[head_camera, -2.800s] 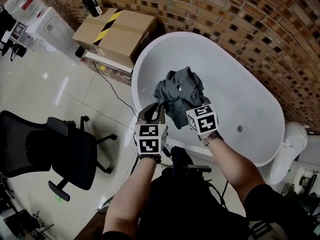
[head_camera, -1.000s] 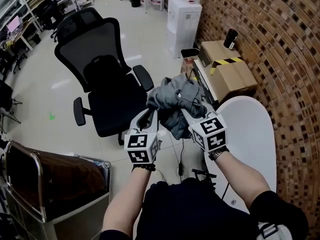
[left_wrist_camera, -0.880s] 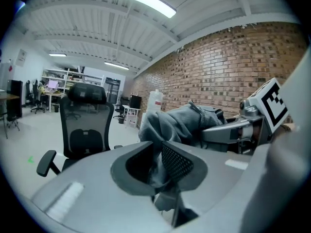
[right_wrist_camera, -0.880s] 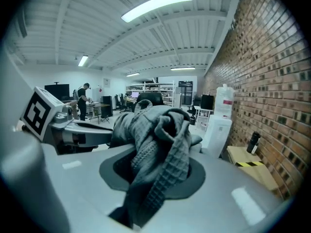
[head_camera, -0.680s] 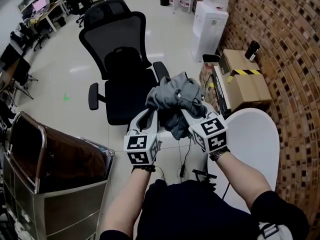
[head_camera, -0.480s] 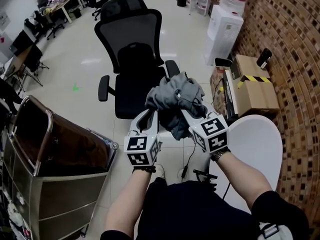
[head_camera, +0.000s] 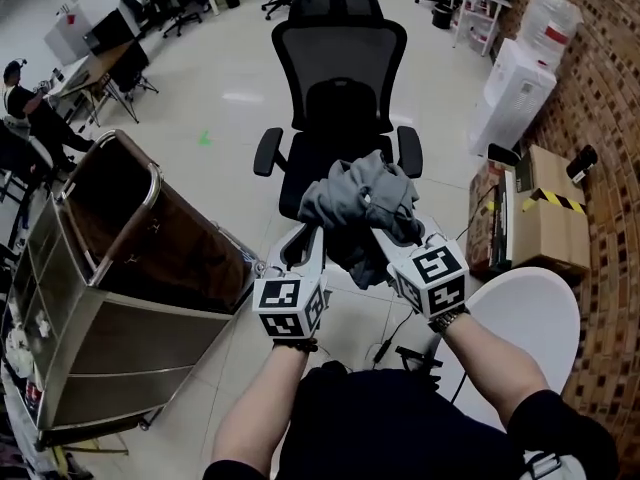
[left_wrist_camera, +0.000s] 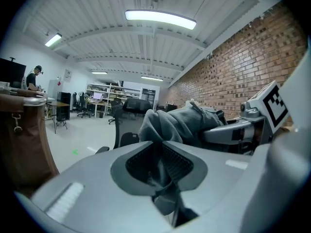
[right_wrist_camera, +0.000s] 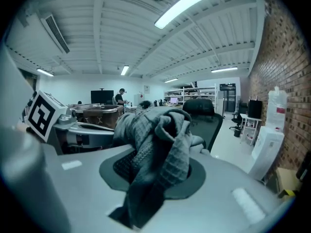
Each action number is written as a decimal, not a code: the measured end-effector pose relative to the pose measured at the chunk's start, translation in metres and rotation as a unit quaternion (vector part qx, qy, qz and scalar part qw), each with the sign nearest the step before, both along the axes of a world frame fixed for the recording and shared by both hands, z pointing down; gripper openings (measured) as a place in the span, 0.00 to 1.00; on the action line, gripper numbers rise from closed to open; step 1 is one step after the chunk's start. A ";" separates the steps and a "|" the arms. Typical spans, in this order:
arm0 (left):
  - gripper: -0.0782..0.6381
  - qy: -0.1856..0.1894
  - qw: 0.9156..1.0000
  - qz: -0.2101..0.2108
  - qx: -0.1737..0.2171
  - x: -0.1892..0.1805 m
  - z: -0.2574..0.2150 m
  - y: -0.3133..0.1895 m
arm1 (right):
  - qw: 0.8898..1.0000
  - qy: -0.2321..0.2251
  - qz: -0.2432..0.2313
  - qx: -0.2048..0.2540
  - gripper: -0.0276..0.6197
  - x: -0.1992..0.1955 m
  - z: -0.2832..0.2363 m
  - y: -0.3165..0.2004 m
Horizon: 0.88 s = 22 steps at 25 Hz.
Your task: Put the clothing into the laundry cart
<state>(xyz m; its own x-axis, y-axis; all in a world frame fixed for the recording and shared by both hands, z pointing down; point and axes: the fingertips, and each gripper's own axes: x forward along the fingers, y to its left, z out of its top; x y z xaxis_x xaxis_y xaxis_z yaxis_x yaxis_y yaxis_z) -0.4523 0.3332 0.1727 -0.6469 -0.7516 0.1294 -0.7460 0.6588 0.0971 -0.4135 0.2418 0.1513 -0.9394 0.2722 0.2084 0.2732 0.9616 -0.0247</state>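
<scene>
Clamping the grey clothing (head_camera: pixel 360 200) from both sides, left gripper (head_camera: pixel 306 240) and right gripper (head_camera: pixel 386 236) hold it aloft: a wadded lump, no clear long axis, one fold drooping downward. Laundry cart (head_camera: pixel 118 340) stands left, office chair (head_camera: pixel 340 98) beyond.

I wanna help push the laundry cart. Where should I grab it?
On the laundry cart, I'd grab the shiny top rail from above. It's a thin round bar a hand can wrap around, and the sides below look flat.
</scene>
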 end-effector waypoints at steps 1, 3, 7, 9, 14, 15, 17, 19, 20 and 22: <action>0.19 -0.001 1.000 -0.006 0.001 -0.003 -0.002 0.011 | 1.000 -0.002 -0.007 -0.001 0.23 -0.003 -0.003 0.009; 0.19 -0.003 1.000 -0.016 -0.001 -0.010 -0.004 0.034 | 1.000 -0.008 -0.017 -0.004 0.23 -0.012 -0.008 0.029; 0.19 -0.016 0.999 -0.034 -0.005 -0.027 -0.011 0.083 | 0.999 -0.019 -0.035 -0.012 0.23 -0.032 -0.017 0.071; 0.19 -0.024 0.999 -0.047 -0.006 -0.033 -0.019 0.108 | 0.998 -0.027 -0.049 -0.015 0.23 -0.041 -0.026 0.095; 0.19 -0.043 0.996 -0.084 -0.004 -0.042 -0.043 0.170 | 0.995 -0.047 -0.085 -0.017 0.23 -0.057 -0.051 0.154; 0.19 -0.047 0.995 -0.093 -0.003 -0.045 -0.046 0.181 | 0.994 -0.051 -0.095 -0.017 0.23 -0.062 -0.056 0.164; 0.19 -0.053 0.992 -0.113 -0.001 -0.050 -0.053 0.204 | 0.992 -0.059 -0.114 -0.017 0.23 -0.071 -0.066 0.185; 0.19 -0.057 0.990 -0.131 0.001 -0.054 -0.059 0.225 | 0.989 -0.066 -0.129 -0.016 0.23 -0.078 -0.075 0.205; 0.19 -0.058 0.989 -0.138 0.002 -0.055 -0.061 0.236 | 0.988 -0.069 -0.136 -0.015 0.23 -0.081 -0.080 0.215; 0.19 -0.059 0.987 -0.148 0.002 -0.056 -0.068 0.253 | 0.986 -0.076 -0.147 -0.014 0.23 -0.085 -0.090 0.231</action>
<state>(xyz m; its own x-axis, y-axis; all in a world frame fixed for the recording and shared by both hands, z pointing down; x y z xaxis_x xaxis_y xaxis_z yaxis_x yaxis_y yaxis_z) -0.5083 0.5864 0.1052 -0.8491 -0.5270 0.0362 -0.5265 0.8498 0.0241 -0.4987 0.4728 0.0614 -0.8391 0.5406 0.0608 0.5422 0.8401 0.0128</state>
